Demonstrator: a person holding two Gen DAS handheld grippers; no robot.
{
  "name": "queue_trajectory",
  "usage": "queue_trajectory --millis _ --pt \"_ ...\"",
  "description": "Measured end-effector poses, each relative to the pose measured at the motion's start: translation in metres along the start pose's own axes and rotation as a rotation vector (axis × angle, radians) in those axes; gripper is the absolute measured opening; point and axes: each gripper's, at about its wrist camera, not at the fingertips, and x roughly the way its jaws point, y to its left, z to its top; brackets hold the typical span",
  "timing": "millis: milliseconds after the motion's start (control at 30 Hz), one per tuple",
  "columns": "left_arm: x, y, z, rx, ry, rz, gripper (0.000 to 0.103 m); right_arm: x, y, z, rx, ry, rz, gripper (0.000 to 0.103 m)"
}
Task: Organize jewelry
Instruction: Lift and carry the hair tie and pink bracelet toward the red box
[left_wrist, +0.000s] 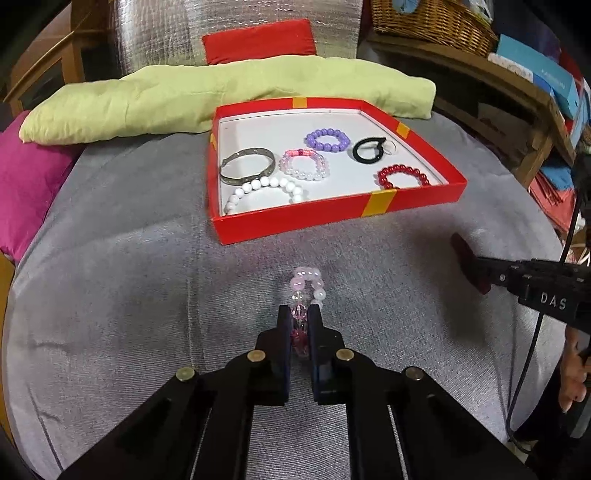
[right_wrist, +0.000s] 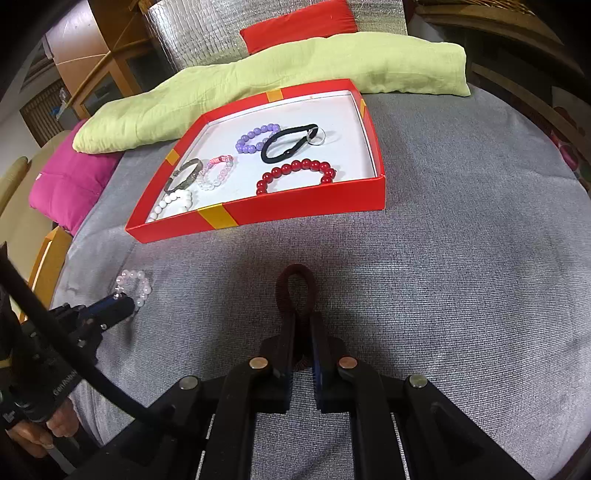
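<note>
Two light pieces pinched just short of the red box (left_wrist: 376, 206).
Left gripper (left_wrist: 299, 314) clamped on pink bead bracelet (left_wrist: 308, 286) (slippery, stretchy); right gripper (right_wrist: 301, 321) clamped on soft maroon hair tie (right_wrist: 295, 288), both low over grey cloth.

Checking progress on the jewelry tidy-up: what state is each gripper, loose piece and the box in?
left gripper: shut on pink bead bracelet
right gripper: shut on dark red hair tie
red box: open, holding six pieces
</note>
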Motion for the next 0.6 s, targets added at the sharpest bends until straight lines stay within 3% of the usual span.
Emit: queue_trajectory --millis 600 --pt "-0.018 0.013 0.005 -0.048 -0.061 -0.026 0.008 -0.003 0.000 0.001 0.002 -0.008 0.011 0.009"
